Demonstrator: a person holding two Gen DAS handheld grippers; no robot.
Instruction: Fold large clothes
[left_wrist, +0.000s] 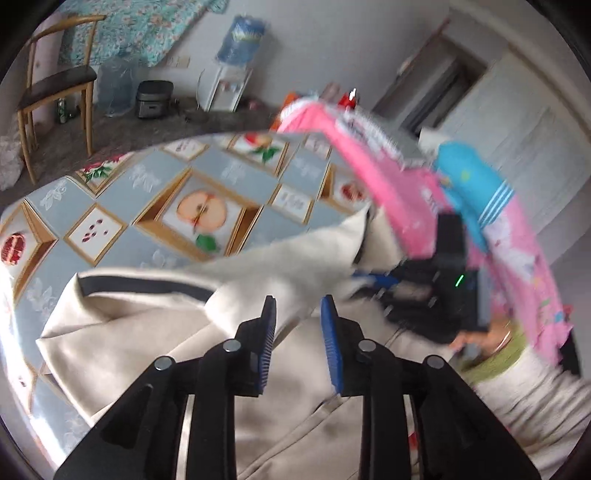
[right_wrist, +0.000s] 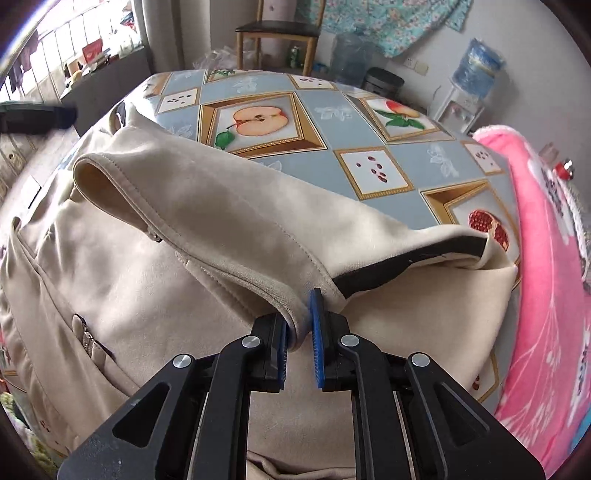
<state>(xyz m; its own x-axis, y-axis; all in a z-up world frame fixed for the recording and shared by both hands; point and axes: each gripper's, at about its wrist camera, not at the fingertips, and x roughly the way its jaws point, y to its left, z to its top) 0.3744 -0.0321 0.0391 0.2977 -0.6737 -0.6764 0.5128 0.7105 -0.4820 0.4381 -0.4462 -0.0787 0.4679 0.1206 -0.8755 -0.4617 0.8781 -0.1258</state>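
Observation:
A large beige jacket (right_wrist: 147, 280) with a black inner band lies on the round table with a fruit-print cloth (right_wrist: 332, 122). My right gripper (right_wrist: 300, 325) is shut on the hem of a beige sleeve (right_wrist: 229, 229) and holds it folded over the jacket's body. In the left wrist view the same jacket (left_wrist: 155, 332) lies under my left gripper (left_wrist: 298, 314), which is open and empty just above the cloth. The right gripper's black body (left_wrist: 443, 280) shows there at the right, blurred.
A pink blanket (right_wrist: 546, 302) lies along the table's right side and also shows in the left wrist view (left_wrist: 388, 177). A wooden chair (right_wrist: 277, 33), a water dispenser (left_wrist: 236, 62) and a rice cooker (left_wrist: 153, 98) stand on the floor beyond the table.

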